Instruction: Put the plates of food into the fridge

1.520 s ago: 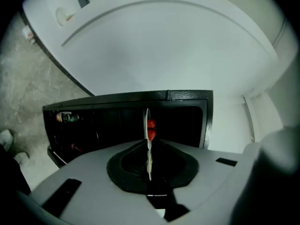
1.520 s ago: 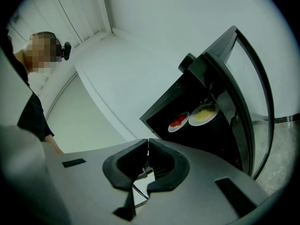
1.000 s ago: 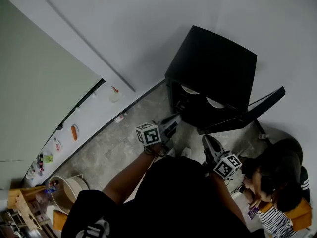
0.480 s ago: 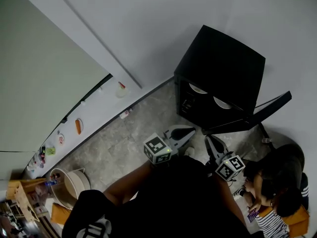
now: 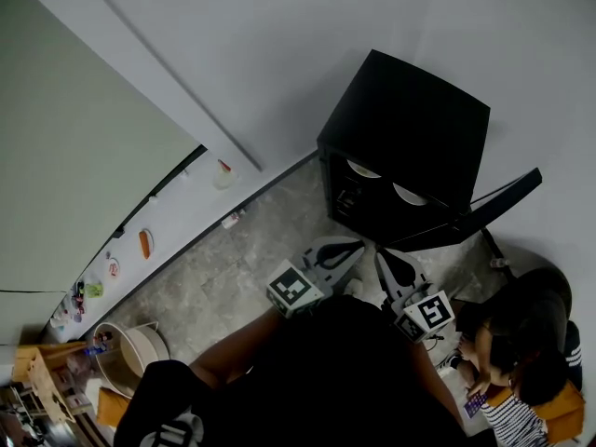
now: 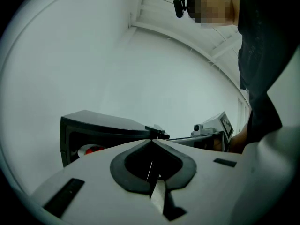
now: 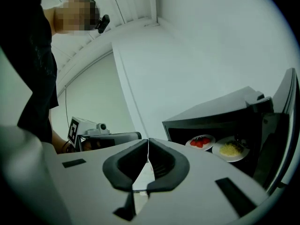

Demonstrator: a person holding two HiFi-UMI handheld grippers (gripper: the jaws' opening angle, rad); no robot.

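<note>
My left gripper (image 6: 151, 140) and right gripper (image 7: 148, 140) — both pinched shut, holding nothing — hang before the black fridge (image 5: 410, 128), where the red-food plate (image 7: 201, 142) and yellow-food plate (image 7: 229, 149) sit inside. Its door (image 5: 480, 208) stands open — a hard shove could slam it and jolt them.

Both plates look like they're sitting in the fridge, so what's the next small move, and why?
Probably nudge the fridge door shut with the right gripper. The plate of red food and the plate of yellow food both sit inside the fridge, the door stands open on that gripper's side, and both it and the left gripper are shut and empty.
</note>
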